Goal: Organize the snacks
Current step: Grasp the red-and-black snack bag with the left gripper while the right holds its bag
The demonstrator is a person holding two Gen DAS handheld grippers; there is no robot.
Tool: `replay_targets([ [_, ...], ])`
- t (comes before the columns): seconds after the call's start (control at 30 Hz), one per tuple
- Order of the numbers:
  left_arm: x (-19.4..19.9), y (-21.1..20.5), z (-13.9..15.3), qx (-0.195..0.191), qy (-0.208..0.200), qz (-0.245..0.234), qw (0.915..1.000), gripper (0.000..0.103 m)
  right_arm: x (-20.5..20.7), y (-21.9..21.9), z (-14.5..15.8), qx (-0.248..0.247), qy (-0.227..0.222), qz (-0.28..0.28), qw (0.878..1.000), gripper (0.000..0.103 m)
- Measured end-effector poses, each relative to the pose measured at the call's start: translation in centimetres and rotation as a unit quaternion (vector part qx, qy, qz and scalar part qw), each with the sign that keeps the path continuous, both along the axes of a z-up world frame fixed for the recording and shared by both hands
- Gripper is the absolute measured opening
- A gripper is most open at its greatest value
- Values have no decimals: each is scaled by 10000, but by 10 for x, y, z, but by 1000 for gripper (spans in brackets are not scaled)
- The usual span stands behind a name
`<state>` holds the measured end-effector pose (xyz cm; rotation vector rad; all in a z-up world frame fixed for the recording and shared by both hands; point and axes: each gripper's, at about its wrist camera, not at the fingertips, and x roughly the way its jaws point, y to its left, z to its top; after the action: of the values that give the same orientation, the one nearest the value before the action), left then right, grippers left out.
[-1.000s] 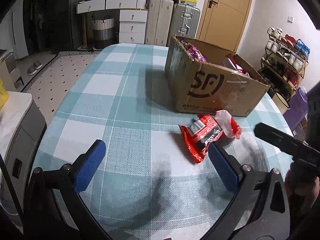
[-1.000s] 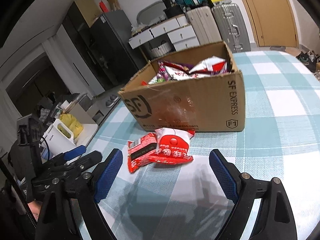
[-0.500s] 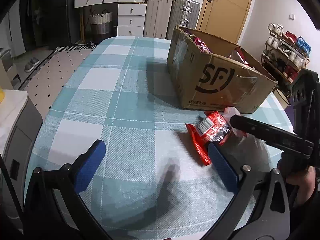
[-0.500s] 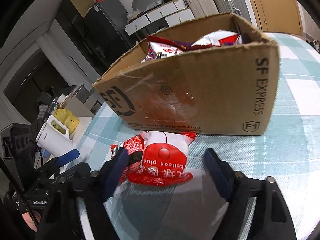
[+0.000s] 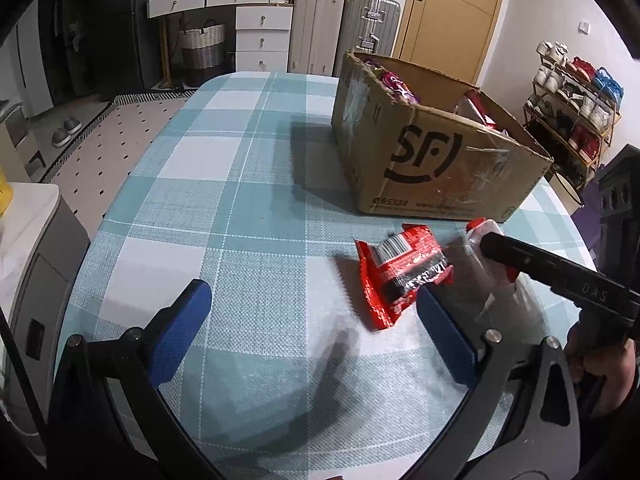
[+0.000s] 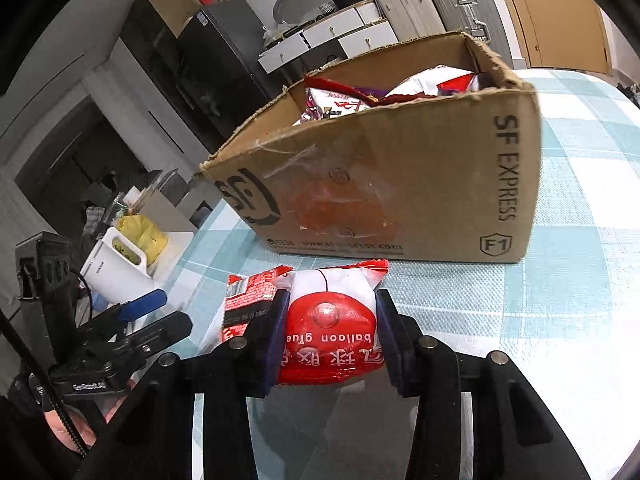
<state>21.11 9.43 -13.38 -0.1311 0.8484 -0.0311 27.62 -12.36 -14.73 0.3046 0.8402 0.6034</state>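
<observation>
A red and white "balloon glue" snack packet [image 6: 332,320] lies on the checked tablecloth in front of the cardboard SF box [image 6: 400,184]. My right gripper [image 6: 330,300] is closing on this packet, and its blue pads [image 6: 278,320] touch both sides. A second red packet [image 6: 248,300] with a barcode lies just to its left, also seen in the left wrist view [image 5: 404,272]. The box [image 5: 440,160] holds several snack bags. My left gripper [image 5: 316,320] hovers open over bare cloth, its right pad [image 5: 448,336] close to the barcode packet.
The table edge [image 5: 120,216] curves away at the left, with a white counter [image 5: 28,216] beyond it. A white jug [image 6: 116,268] and a yellow bag [image 6: 144,232] stand off the table's far side. A shoe rack [image 5: 576,112] is at the right.
The right gripper moved forward and down onto the balloon glue packet, and its jaws closed from wide open to touching the packet's sides. The left gripper stayed almost still and open.
</observation>
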Motion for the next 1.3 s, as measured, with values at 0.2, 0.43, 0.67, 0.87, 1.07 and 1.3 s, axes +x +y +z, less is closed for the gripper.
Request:
replay_targets([
  [0.2, -5, -9, 3, 57, 49, -61, 10000, 102, -11, -9, 5, 178, -73, 15, 9998, 42],
  [0.43, -1, -19, 4, 113, 122, -130, 9998, 102, -32, -23, 19, 385, -270, -11, 9989, 42],
  [0.67, 14, -33, -3, 127, 313, -216, 9992, 102, -55, -42, 24, 466, -330, -61, 9984, 42],
  [0.87, 28, -42, -11, -25, 489, -224, 9986, 102, -64, -57, 19, 534, -271, -160, 9981, 42],
  [1.07, 42, -54, -12, 35, 526, -130, 9985, 102, -68, -61, 16, 580, -292, -202, 9977, 42],
  [1.3, 59, -71, -22, 292, 762, -79, 9966, 102, -70, -68, 12, 654, -245, -235, 9973, 42],
])
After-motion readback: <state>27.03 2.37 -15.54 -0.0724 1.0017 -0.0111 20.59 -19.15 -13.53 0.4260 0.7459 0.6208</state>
